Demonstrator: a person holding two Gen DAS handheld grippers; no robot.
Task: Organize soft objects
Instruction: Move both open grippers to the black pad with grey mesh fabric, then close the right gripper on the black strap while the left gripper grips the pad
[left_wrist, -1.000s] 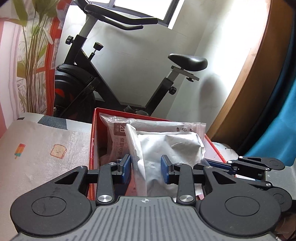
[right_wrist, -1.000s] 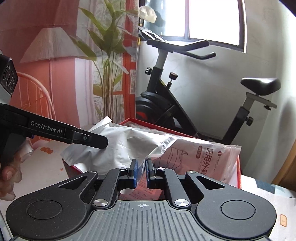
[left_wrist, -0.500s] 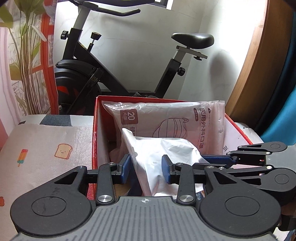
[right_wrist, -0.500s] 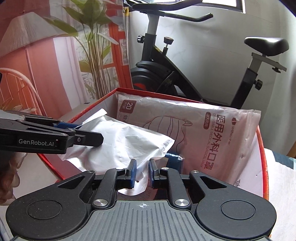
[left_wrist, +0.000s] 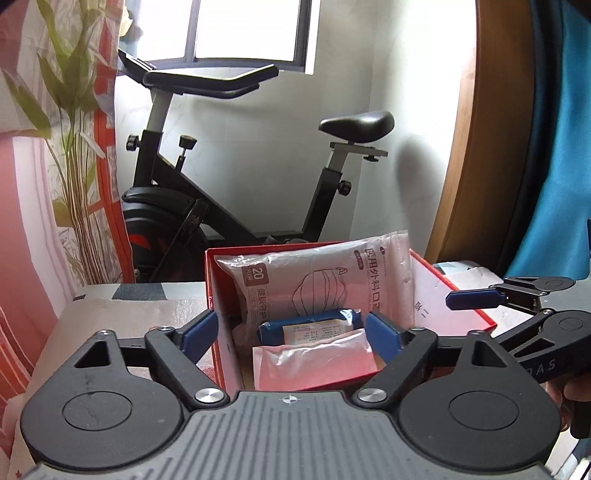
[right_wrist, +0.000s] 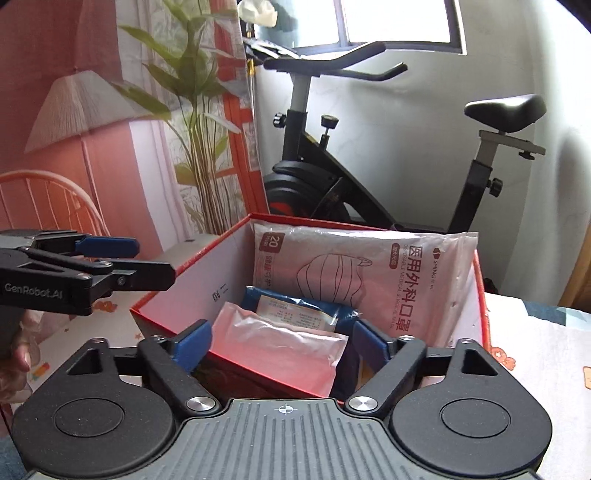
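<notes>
The silver pouch (left_wrist: 314, 363) partly hides the blue packet (left_wrist: 306, 326); the red box (right_wrist: 166, 284) floor is unseen.

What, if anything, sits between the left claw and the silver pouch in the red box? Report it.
Nothing visible. The left claw is opening with the silver pouch directly ahead, between its fingers but not pressed. The pouch lies in the red box, in front of the blue packet and the mask pack.

Both grippers are matte black with blue rubber pads, ribbed grey housings and silver screws. The left gripper (right_wrist: 110, 258) carries white "GenRobot.AI" lettering; the right gripper (left_wrist: 476, 300) shows letters, possibly "DAS".
</notes>
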